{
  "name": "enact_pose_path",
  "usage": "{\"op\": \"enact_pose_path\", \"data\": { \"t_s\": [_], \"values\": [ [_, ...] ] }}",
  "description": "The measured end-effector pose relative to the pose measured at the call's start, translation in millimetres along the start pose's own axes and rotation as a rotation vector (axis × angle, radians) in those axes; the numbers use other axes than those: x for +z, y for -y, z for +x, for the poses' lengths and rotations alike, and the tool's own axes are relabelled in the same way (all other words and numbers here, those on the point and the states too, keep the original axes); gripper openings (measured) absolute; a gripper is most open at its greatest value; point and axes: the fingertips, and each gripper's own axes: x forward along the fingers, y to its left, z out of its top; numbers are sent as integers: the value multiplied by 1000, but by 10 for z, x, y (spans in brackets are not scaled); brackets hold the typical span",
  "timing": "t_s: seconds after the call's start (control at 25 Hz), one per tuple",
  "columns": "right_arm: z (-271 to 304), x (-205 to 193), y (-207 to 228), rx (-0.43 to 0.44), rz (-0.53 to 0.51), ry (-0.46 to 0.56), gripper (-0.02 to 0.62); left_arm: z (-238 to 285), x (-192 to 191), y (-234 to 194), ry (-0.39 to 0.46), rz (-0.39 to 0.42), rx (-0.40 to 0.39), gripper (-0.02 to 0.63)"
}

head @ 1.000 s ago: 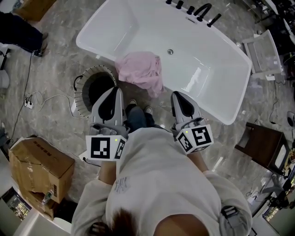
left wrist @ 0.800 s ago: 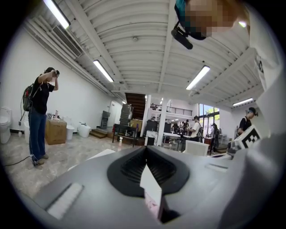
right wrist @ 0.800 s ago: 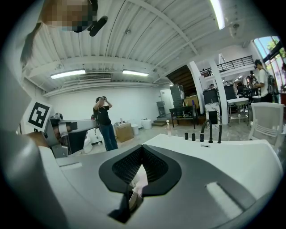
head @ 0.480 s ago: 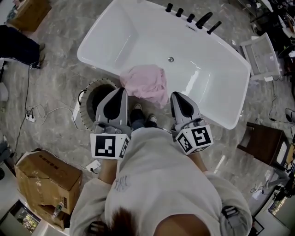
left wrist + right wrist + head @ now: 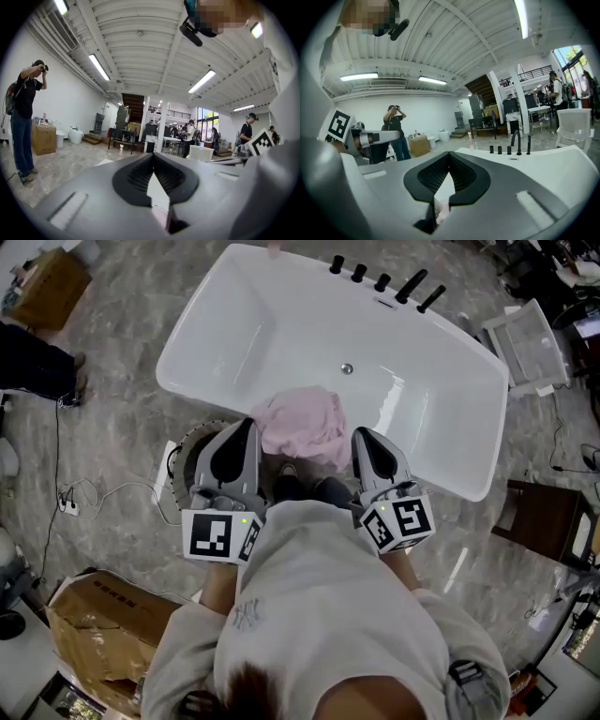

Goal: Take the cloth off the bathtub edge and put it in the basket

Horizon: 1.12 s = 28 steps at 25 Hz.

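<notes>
A crumpled pink cloth (image 5: 302,427) hangs over the near edge of the white bathtub (image 5: 234,324). A round dark basket (image 5: 187,465) stands on the floor left of the cloth, half hidden under my left gripper (image 5: 248,424). Both grippers are held low in front of the person's body, pointing at the tub. My left gripper is shut and empty, its tip just left of the cloth. My right gripper (image 5: 359,433) is shut and empty, just right of the cloth. A sliver of pink cloth (image 5: 444,213) shows below the right gripper's closed tips (image 5: 449,153).
Black taps (image 5: 384,282) line the tub's far rim. A cardboard box (image 5: 103,634) sits at the lower left, with a cable and socket strip (image 5: 66,505) on the marble floor. A white rack (image 5: 530,348) and a dark wooden stool (image 5: 553,521) stand right. A person's legs (image 5: 37,357) are far left.
The tub, cloth and basket have slid nearer to the grippers in the head view, so both tips now flank the cloth. Both grippers keep the same pose and stay shut.
</notes>
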Motion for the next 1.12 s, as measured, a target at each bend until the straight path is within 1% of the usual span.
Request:
{"op": "enact_pose_path", "data": {
  "t_s": [0.24,0.4,0.56,0.76,0.96,1.12],
  "values": [
    [117,-34,-74,6,-11,-34,-2,17,-88,-108,-28,-45,-11,49],
    [210,-13,-133,31,-35,-48,-2,-14,-132,-181,-40,-74,12,49],
    [261,-51,-154,53,-35,-70,-2,-48,-175,-249,-47,-90,45,48],
    [268,-111,-97,65,-29,-91,-2,-43,-196,-267,-46,-91,82,49],
    [314,-76,9,77,-26,-94,-2,17,-202,-273,-42,-92,122,48],
    [340,-10,98,94,-28,-97,-1,75,-148,-224,-40,-75,136,49]
  ]
}}
